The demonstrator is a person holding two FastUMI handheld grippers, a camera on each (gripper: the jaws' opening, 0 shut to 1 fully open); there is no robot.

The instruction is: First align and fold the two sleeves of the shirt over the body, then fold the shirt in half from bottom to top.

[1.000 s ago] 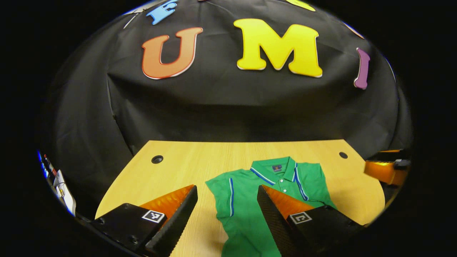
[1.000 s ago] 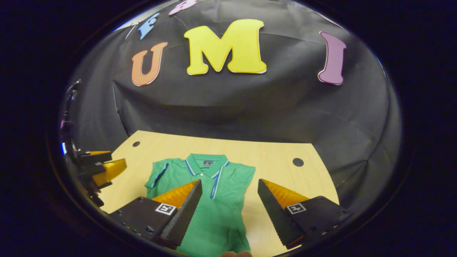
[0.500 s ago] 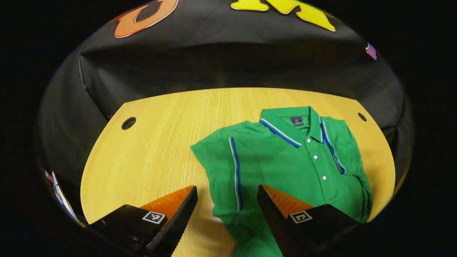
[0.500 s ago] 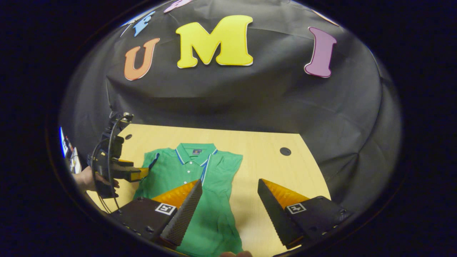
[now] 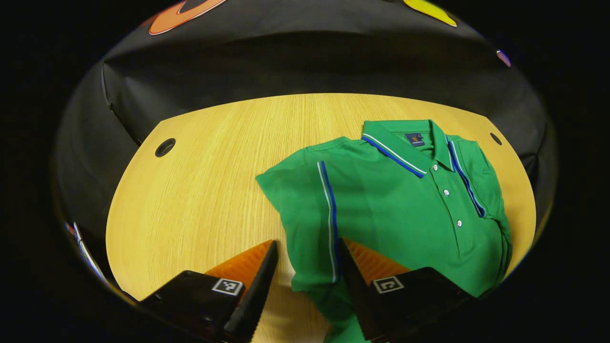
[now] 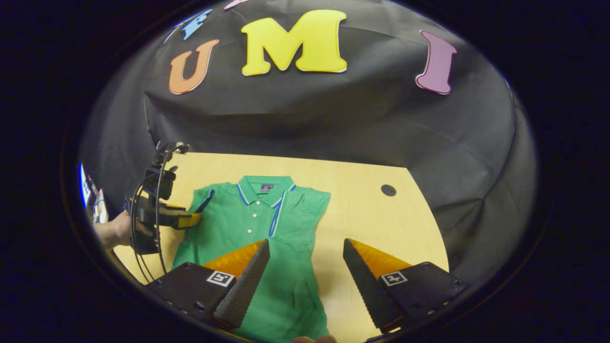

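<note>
The green polo shirt (image 5: pixel 400 209) lay flat on the wooden table (image 5: pixel 205 181), soft and limp, likely best pinched at its striped sleeve hem, which the spread left gripper (image 5: pixel 305 281) straddled while the right gripper (image 6: pixel 305 276) hovered open.

**Booth and table**

A light wooden table (image 5: pixel 205 190) with fine straight grain fills the floor of the booth, its far corners cut at an angle. Two round dark holes sit near those far corners, one hole (image 5: pixel 165 147) at the left in the left gripper view, another (image 6: pixel 388 190) at the right in the right gripper view. Behind, the black cloth wall (image 6: pixel 333 128) hangs creased and folded, draping down past the table's far edge. At the far left edge, something small and pale (image 6: pixel 99 212) shows, too blurred to tell.
</note>
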